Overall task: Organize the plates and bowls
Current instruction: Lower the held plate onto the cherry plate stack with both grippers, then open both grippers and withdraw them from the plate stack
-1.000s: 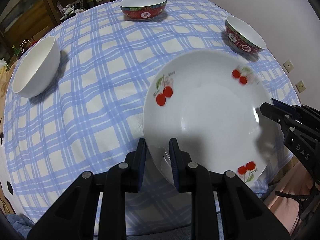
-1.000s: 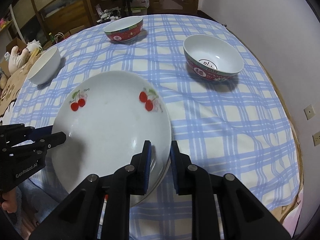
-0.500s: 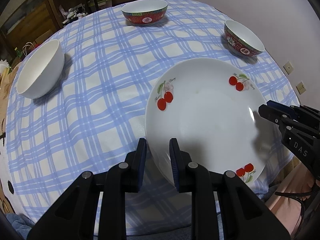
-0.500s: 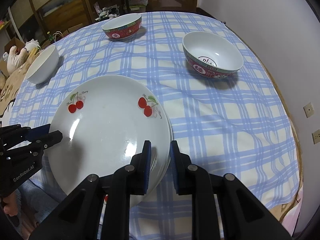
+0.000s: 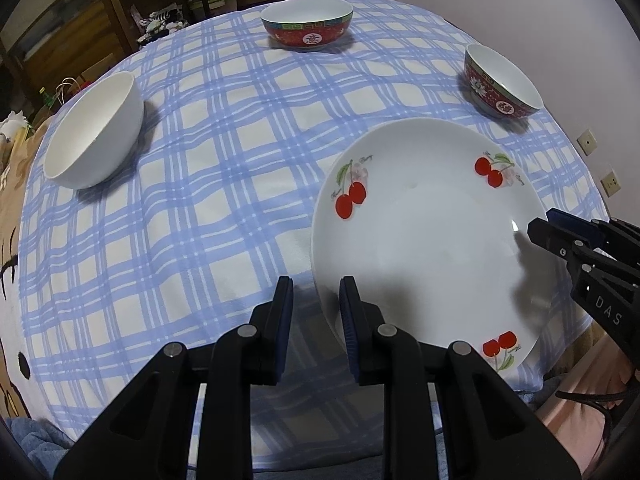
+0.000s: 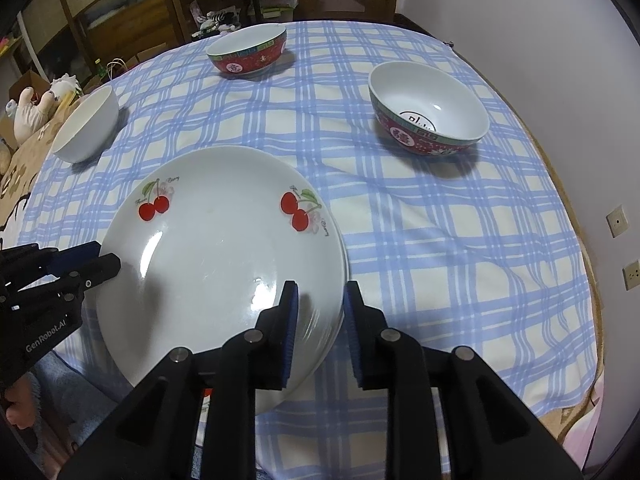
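Note:
A white plate with cherry prints (image 5: 424, 240) (image 6: 216, 264) lies near the front edge of the blue-checked tablecloth (image 5: 224, 184). A second rim shows under its right edge. My left gripper (image 5: 316, 300) (image 6: 106, 258) is shut on the plate's left rim. The jaws of my right gripper (image 6: 320, 300) (image 5: 544, 222) are opening with the plate's right rim still between them. A plain white bowl (image 5: 96, 132) (image 6: 86, 128) stands at the left. One red patterned bowl (image 5: 307, 24) (image 6: 248, 54) sits at the far side and another (image 5: 500, 84) (image 6: 428, 108) at the right.
The round table's edge curves close in front of both grippers. A white wall with sockets (image 6: 618, 222) runs along the right. Wooden shelves (image 6: 120, 20) stand behind the table, plush toys (image 6: 28, 116) to its left. A person's pink-clad leg (image 5: 576, 412) shows below the front edge.
The plate has moved slightly toward the table's near edge and come to rest there. The right gripper's fingers have parted a little; the left gripper's gap is unchanged.

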Demonstrator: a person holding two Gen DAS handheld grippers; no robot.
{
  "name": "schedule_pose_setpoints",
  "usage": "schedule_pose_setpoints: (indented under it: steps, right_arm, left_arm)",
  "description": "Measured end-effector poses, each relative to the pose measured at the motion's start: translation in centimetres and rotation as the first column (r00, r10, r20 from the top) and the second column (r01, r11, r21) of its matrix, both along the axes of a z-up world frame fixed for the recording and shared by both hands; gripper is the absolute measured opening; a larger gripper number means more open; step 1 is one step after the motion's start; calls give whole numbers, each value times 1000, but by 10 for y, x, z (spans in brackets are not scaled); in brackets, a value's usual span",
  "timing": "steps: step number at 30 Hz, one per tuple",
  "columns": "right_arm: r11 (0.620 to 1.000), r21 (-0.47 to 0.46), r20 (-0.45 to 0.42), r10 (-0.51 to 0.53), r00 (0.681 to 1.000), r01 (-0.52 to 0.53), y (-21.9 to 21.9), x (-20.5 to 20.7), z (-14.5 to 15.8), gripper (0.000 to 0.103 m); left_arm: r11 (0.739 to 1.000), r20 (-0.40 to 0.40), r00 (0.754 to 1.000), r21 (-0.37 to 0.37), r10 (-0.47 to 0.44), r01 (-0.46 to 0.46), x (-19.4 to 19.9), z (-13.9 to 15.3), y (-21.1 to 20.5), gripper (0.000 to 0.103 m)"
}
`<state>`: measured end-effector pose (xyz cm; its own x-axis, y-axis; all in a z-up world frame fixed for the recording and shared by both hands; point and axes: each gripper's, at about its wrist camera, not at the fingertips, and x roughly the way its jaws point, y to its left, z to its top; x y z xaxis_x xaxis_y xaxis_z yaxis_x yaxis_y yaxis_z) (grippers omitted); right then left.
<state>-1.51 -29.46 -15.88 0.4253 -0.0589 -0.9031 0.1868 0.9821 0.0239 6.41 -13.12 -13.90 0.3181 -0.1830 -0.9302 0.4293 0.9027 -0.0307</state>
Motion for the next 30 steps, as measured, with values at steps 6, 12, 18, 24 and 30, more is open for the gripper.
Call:
schedule_pose_setpoints:
  steps: [6,12,18,24,30]
  right_arm:
    - [1000,0,-2,0,1000,0,0,0,0,26]
    - [1000,0,-3,0,1000,0,0,1,0,26]
    - [1000,-1,-7,11,1000,-11,2,1,-1,31]
    - [1000,1,-1,9,1000,-9,1,2,-1,33]
    - [1000,4,54,-5,999,5,-3,-1,14,40]
  left_arm:
    - [1000,-14,1000,-15,13,-13,3,1,3,24]
    - [999,-13,1000,-21,26,-27,6,3,5,24]
    - [1000,-12,1000,-14,15,-15,9,7,8,27]
    - [999,15,999,-15,41,-40,12,17,16,27]
    - [997,39,996,2,79,-79,16,29,31,29]
